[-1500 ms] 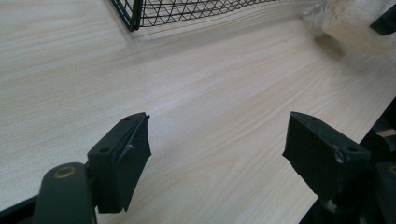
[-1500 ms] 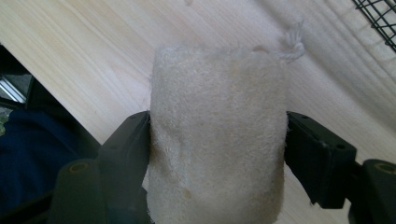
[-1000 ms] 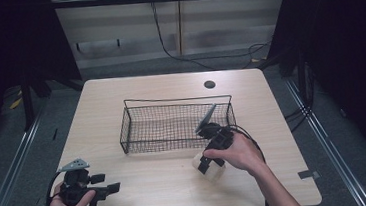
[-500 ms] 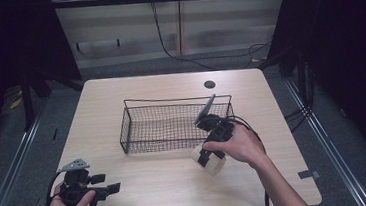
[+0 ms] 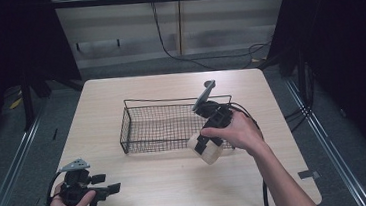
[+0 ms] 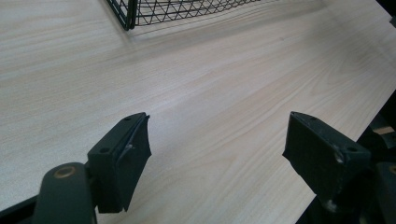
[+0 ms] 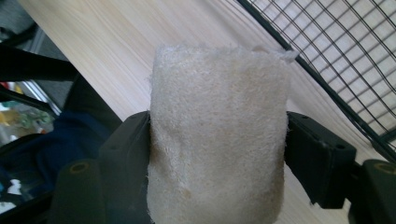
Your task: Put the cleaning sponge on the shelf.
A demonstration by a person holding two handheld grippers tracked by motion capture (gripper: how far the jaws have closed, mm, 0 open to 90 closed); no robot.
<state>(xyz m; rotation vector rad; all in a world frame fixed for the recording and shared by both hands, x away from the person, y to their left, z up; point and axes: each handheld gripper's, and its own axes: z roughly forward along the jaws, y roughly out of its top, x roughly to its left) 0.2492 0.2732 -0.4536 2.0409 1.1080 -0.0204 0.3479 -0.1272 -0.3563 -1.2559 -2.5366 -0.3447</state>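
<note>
Height is what has changed: my right tool [image 5: 206, 146] has come up off the bench [image 5: 169, 194] since a second ago and edged closer to the front right corner of the wire basket [image 5: 163, 125], carrying the pale loofah roll [image 7: 217, 135] with it. Its jaws pinch the roll from both sides, pads pressed into its fibrous flanks, and the roll stands out past the tips. In the high view the roll [image 5: 206, 150] hangs above the bench, just outside the basket's front wall. My left tool [image 6: 215, 158] stays put near the bench's front left corner, jaws spread wide, nothing between them.
</note>
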